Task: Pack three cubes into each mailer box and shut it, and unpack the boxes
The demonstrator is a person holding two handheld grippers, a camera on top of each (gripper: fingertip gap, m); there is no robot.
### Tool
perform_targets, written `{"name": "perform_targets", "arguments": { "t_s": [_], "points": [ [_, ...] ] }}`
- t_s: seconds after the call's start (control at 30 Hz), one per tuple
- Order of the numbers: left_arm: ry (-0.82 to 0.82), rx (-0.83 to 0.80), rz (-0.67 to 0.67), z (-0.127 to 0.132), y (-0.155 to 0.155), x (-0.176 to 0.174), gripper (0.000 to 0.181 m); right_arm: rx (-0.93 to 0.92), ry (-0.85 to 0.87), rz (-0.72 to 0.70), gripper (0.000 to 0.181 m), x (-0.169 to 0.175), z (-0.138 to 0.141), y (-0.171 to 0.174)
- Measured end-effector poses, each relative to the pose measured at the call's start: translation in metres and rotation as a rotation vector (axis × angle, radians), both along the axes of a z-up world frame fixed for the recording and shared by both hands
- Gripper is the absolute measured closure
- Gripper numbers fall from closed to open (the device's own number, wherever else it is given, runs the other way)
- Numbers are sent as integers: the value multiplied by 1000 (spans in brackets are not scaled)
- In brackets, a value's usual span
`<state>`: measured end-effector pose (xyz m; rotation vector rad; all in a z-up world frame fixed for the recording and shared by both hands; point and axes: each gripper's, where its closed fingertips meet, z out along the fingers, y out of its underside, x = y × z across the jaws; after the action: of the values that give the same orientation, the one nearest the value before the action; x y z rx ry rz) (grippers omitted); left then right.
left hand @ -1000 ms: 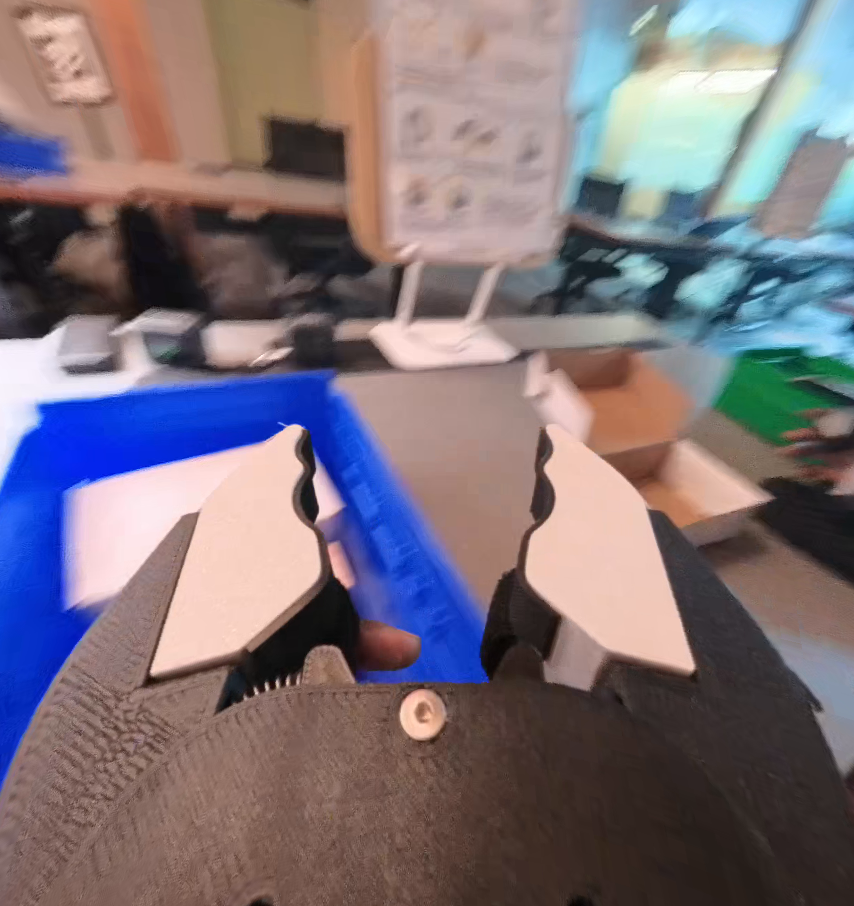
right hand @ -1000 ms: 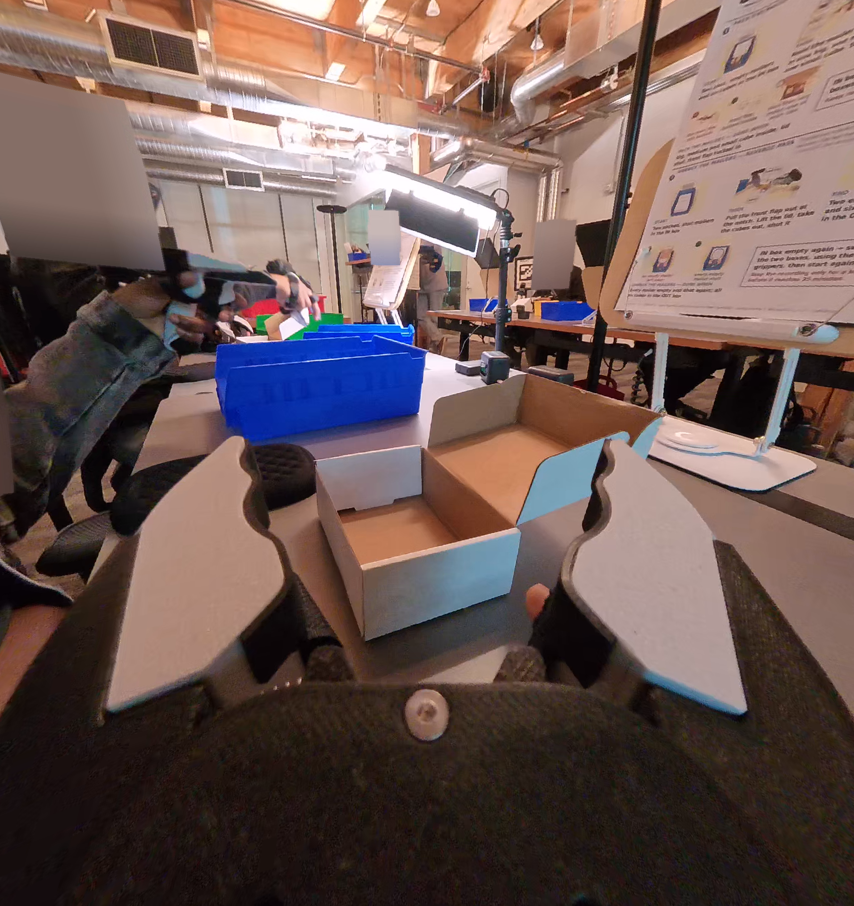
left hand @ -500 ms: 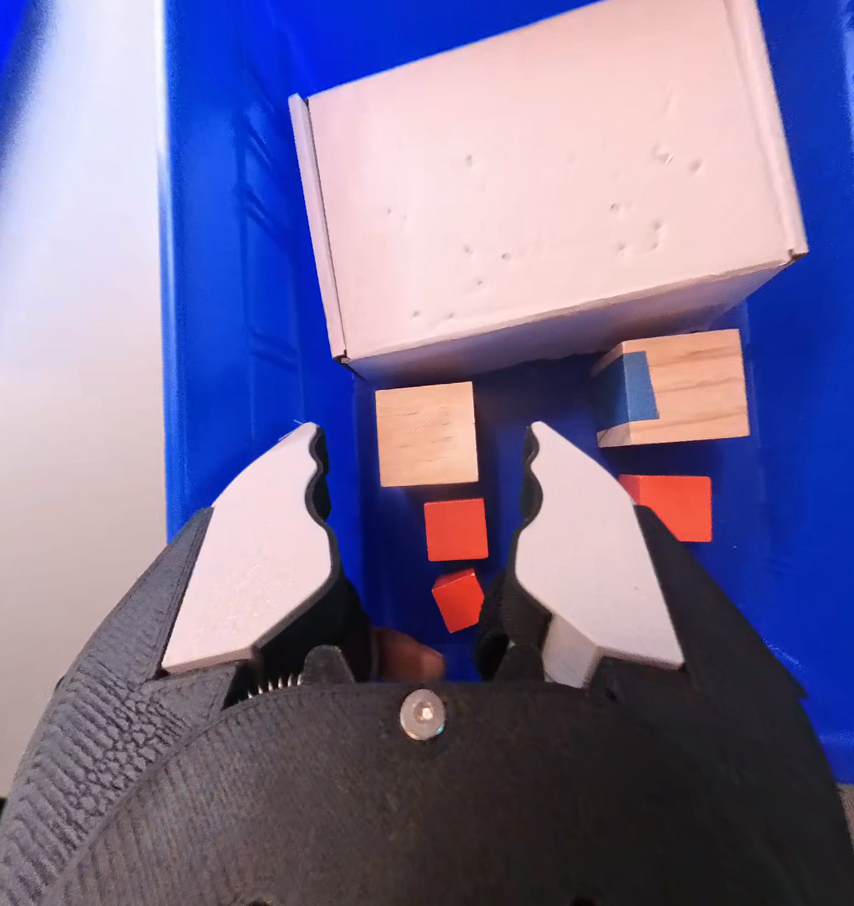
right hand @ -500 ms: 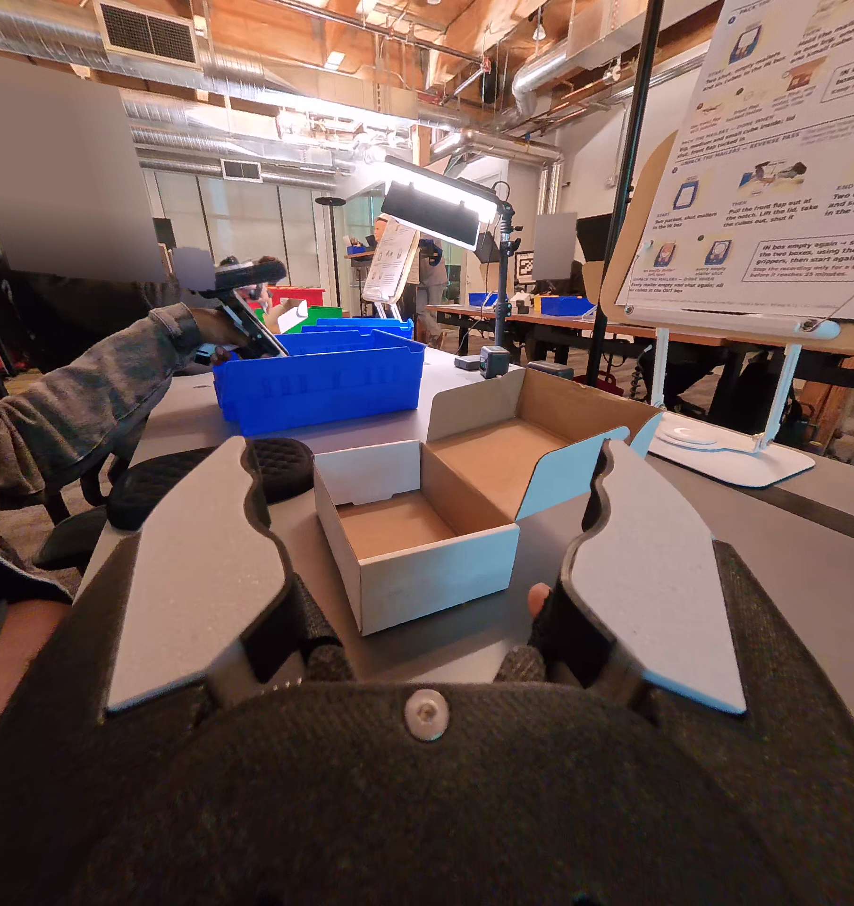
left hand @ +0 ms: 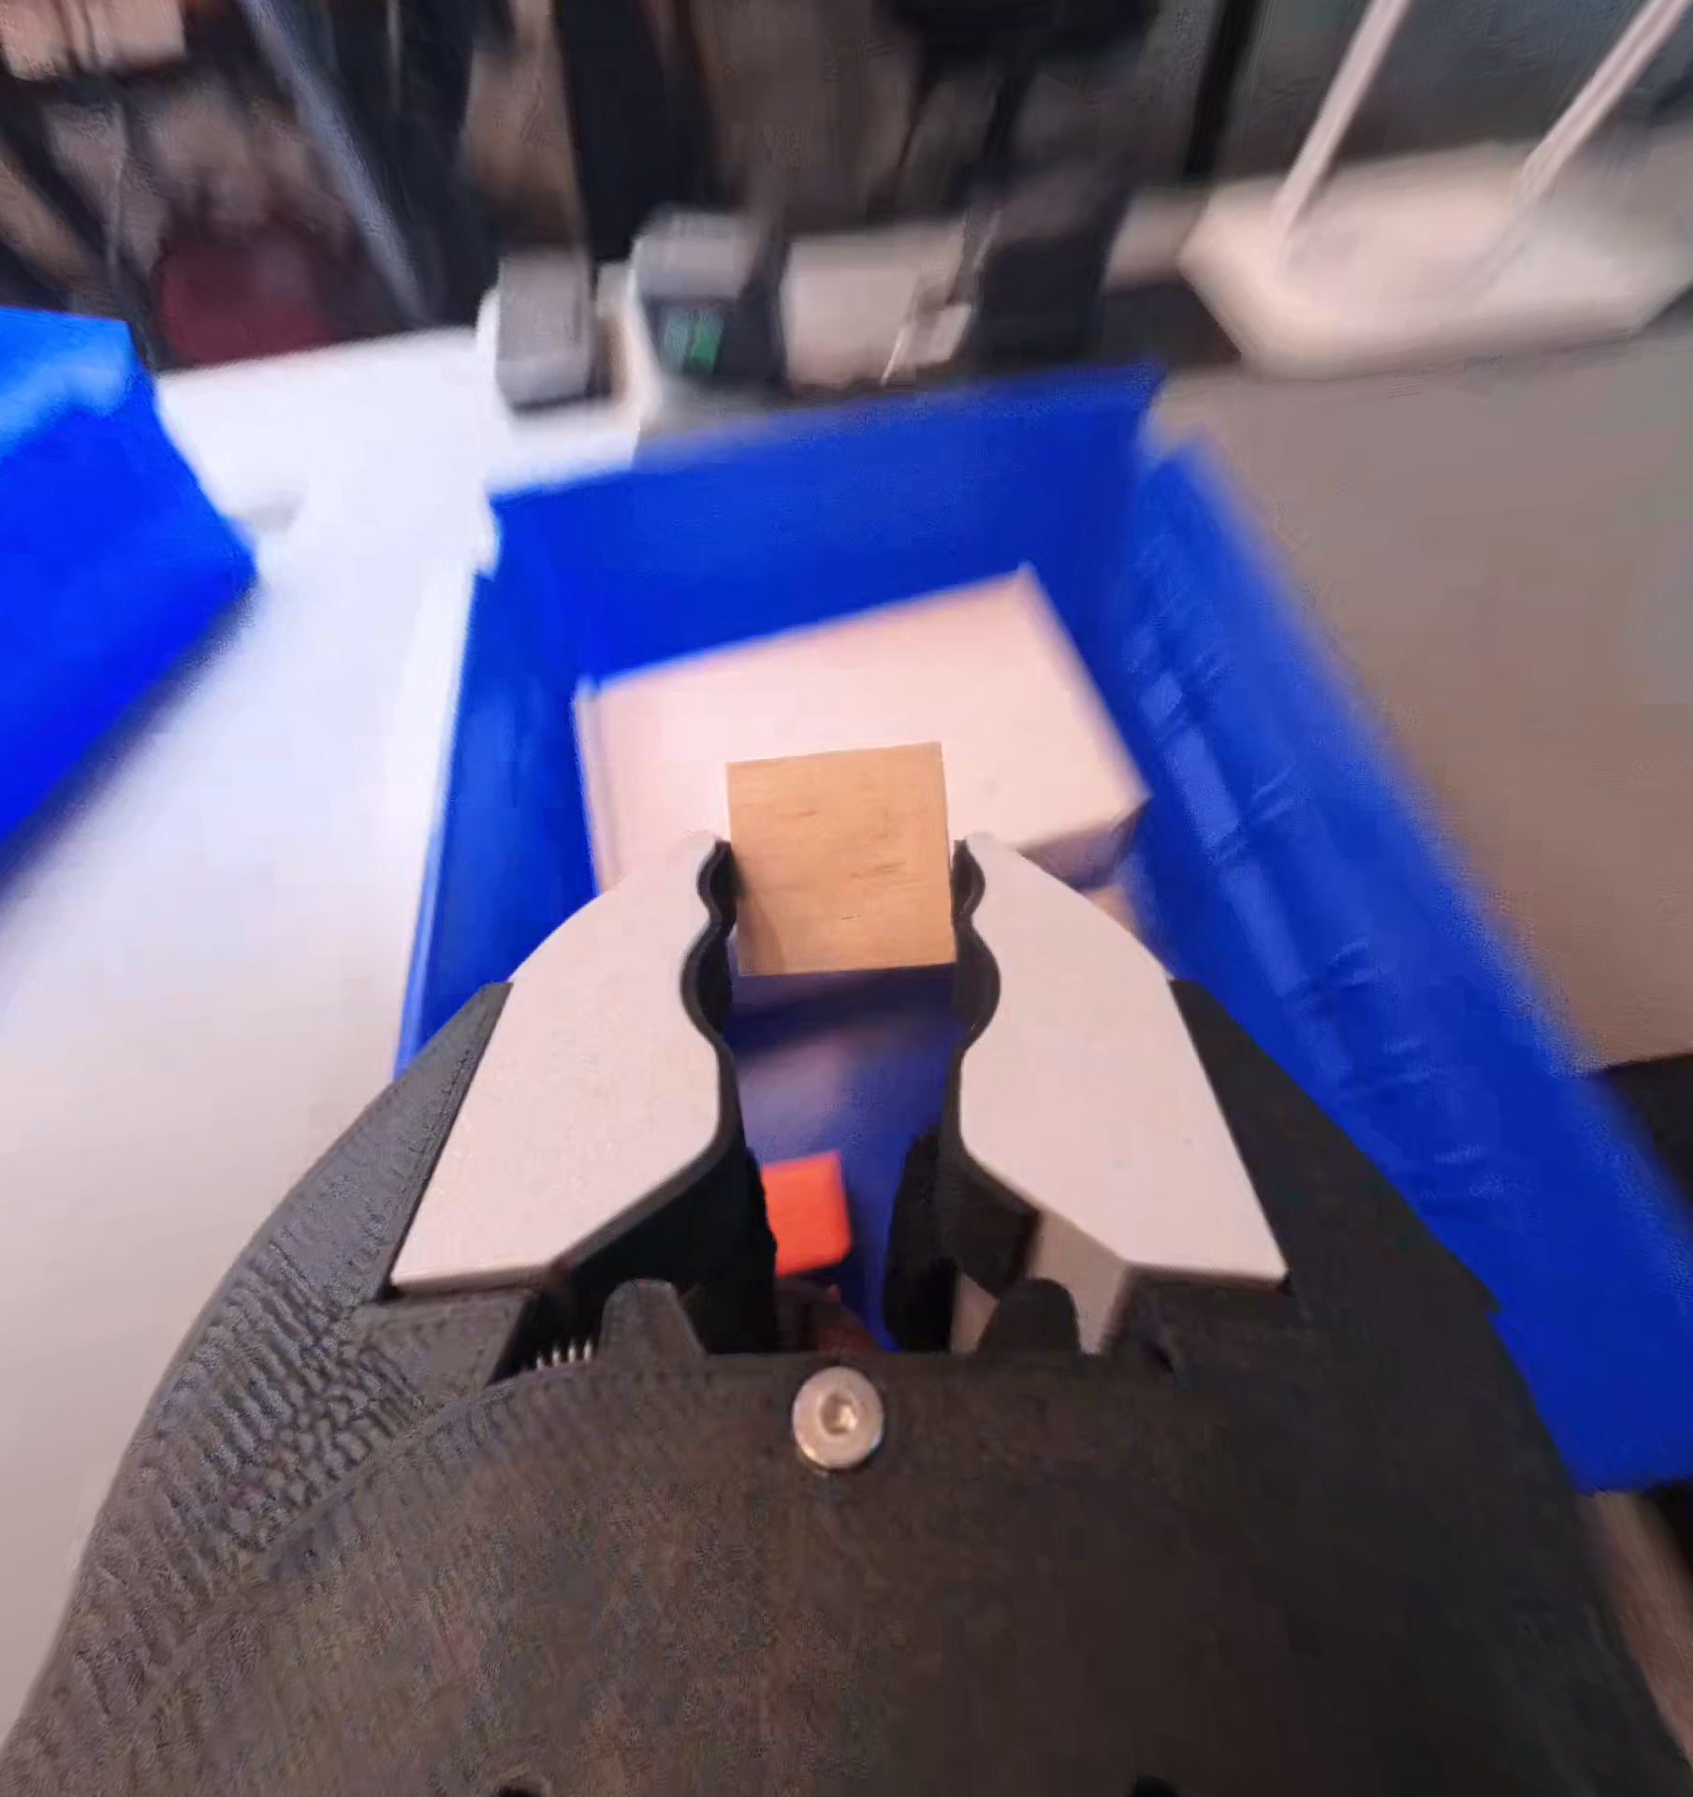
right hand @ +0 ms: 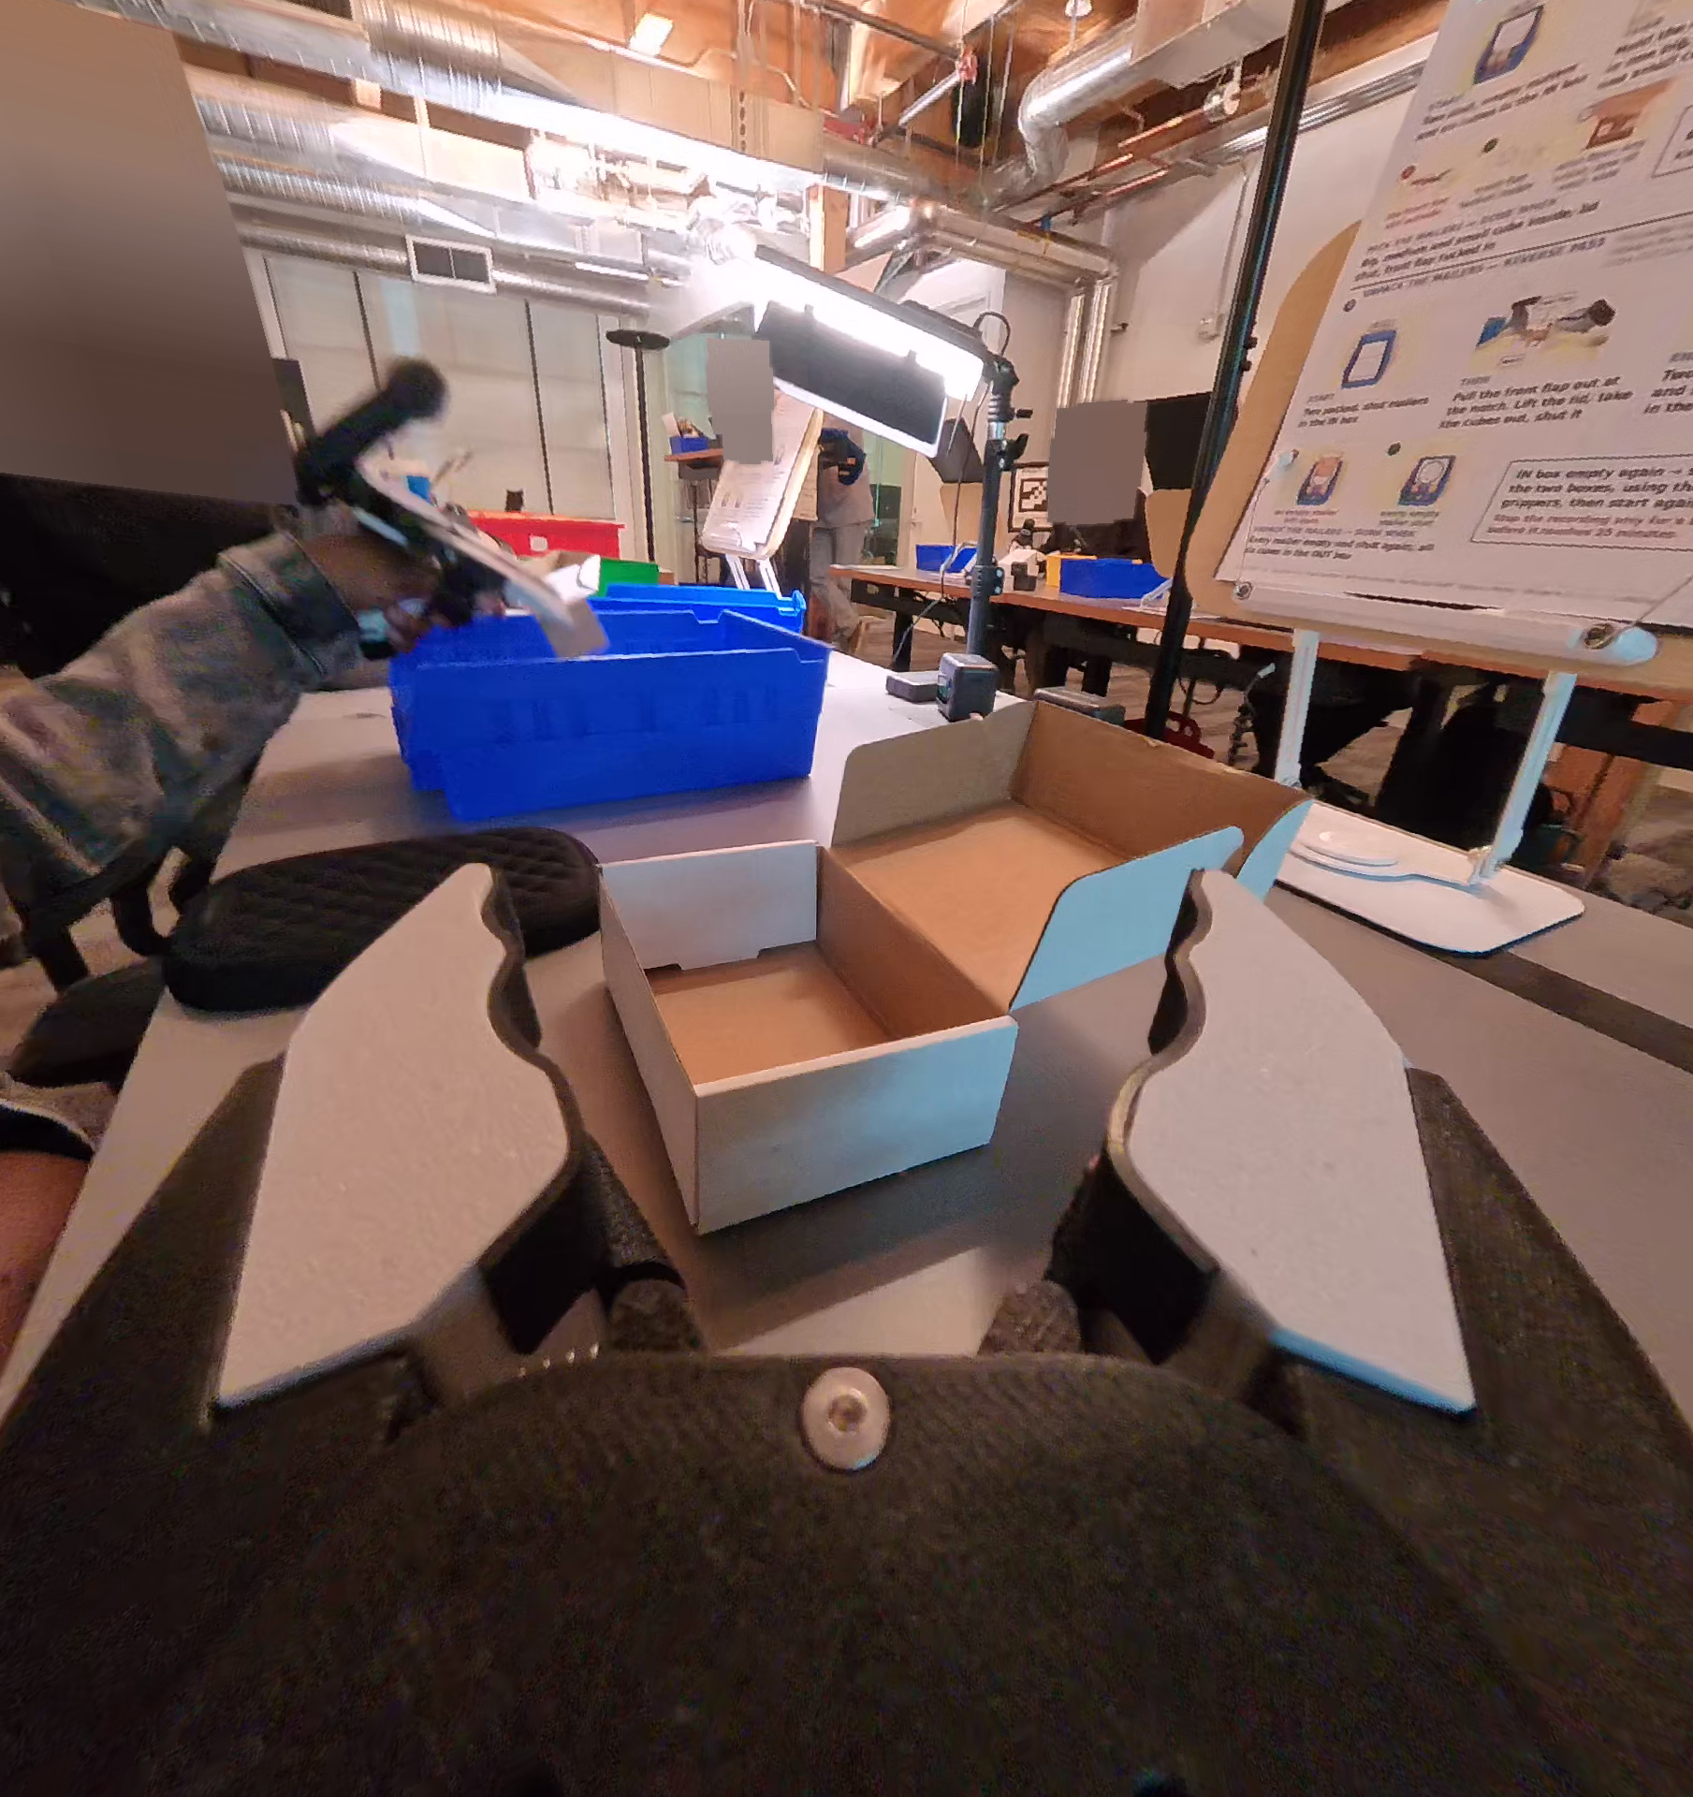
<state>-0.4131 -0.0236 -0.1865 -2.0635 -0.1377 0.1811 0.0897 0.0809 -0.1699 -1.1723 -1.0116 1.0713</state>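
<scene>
Half a second ago the left tool (left hand: 840, 880) hovered spread over loose cubes; now it grips a plain wooden cube (left hand: 838, 860) between its fingertips, lifted above the blue bin (left hand: 1309, 875), where a closed white mailer box (left hand: 852, 700) and an orange cube (left hand: 803, 1220) remain. Packing has likely begun. No writing is legible here.

Across the surface (right hand: 1503, 1021), the right tool (right hand: 847, 982) waits spread wide and empty before the open, empty mailer box (right hand: 852, 1118). An instruction sheet (right hand: 1523, 321) stands at right, bearing printed text and small pictures.
</scene>
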Motion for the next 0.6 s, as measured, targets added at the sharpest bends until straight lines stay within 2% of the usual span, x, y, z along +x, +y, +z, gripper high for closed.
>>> {"name": "perform_targets", "arguments": {
  "t_s": [0.1, 0.27, 0.33, 0.43, 0.6],
  "points": [
    [-79, 359, -188, 62, 9, 56, 139, 58, -42, -18, 56, -3, -4, -1],
    [-347, 688, -507, 115, 13, 168, 138, 167, -61, -26, 58, -6, -3, -6],
    [-451, 734, -648, 123, 15, 213, 138, 217, -43, -8, 59, -7, 1, -13],
    [-602, 744, -791, 124, 26, 270, 138, 301, -15, -7, 63, -7, 8, -20],
    [-977, 610, -1050, 107, 40, 362, 138, 519, 94, -64, 76, -8, 37, -36]
  ]
}}
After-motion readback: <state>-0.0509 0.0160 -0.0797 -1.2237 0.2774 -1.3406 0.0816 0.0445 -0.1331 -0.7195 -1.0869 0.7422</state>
